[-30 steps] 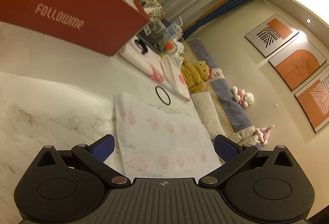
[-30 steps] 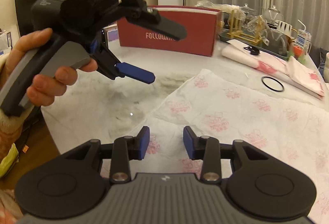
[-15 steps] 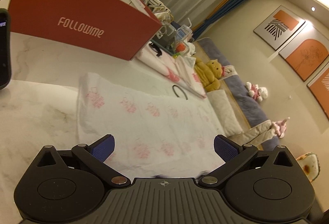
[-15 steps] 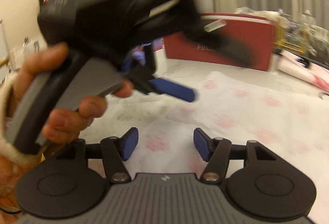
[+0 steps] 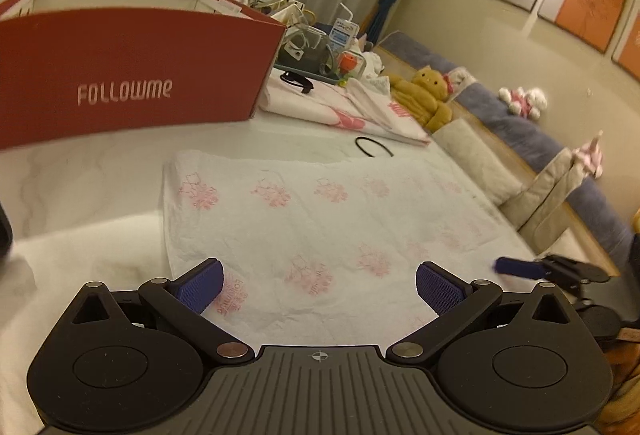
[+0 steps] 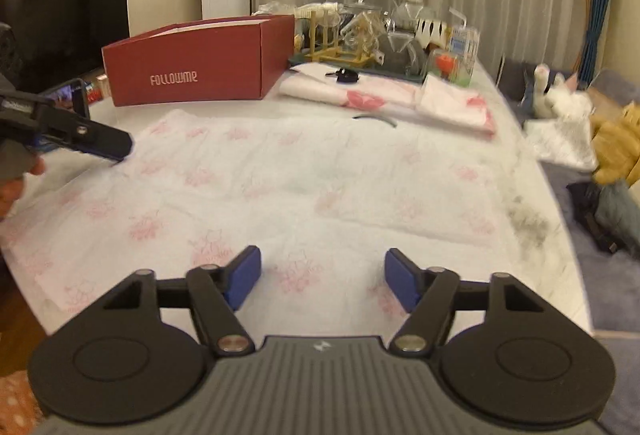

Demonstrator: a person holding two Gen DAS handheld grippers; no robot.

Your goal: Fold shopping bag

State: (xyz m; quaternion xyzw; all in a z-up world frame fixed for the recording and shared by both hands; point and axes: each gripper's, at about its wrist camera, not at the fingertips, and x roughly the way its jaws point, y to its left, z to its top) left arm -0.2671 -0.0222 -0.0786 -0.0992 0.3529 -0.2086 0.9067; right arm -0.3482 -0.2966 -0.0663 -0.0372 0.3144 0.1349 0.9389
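A white shopping bag with pink prints (image 5: 320,219) (image 6: 304,175) lies flat and spread out on the marble table. My left gripper (image 5: 320,285) hovers over the bag's near edge, open wide, nothing between its blue pads. My right gripper (image 6: 322,277) hangs above the bag's near side with its jaws opening and nothing between them. In the right wrist view the left gripper's fingers (image 6: 100,141) reach in from the left over the bag's left end. One blue fingertip of the right gripper (image 5: 516,267) shows at the right in the left wrist view.
A red FOLLOWME box (image 5: 132,71) (image 6: 200,63) stands behind the bag. Folded pink-print bags (image 6: 384,95), a black ring (image 5: 374,147), and a tray of glassware (image 6: 372,35) fill the far side. A sofa with plush toys (image 5: 432,95) lies beyond the table's right edge.
The left gripper rolled level and the bag now lies square before it. The right gripper swung right, away from the left hand, and its jaws widened.
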